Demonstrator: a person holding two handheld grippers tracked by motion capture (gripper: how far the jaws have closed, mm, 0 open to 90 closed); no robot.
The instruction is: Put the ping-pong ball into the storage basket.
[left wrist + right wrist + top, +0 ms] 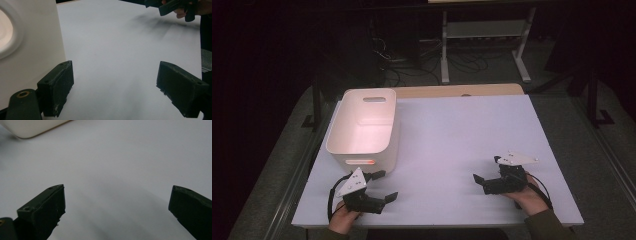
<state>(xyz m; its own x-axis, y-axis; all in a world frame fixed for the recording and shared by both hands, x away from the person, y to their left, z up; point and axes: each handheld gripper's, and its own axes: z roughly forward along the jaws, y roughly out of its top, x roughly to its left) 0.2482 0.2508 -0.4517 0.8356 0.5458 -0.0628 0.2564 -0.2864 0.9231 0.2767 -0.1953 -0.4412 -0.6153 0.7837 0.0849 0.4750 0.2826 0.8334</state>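
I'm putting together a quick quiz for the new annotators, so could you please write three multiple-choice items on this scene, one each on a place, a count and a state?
1. Where does the white plastic bin with cut-out handles stand on the white table?
A. far right corner
B. left side, ahead of the left tongs
C. the middle

2. How many bins stand on the table?
A. one
B. two
C. three

3. How do the left tongs stand?
A. shut on a cloth
B. shut on nothing
C. open, with nothing between the jaws

Answers:
1 B: the high view has the bin left of centre, just beyond the left tongs.
2 A: a single bin stands there.
3 C: the left gripper view shows bare table between the parted jaws; the right tongs are open too.
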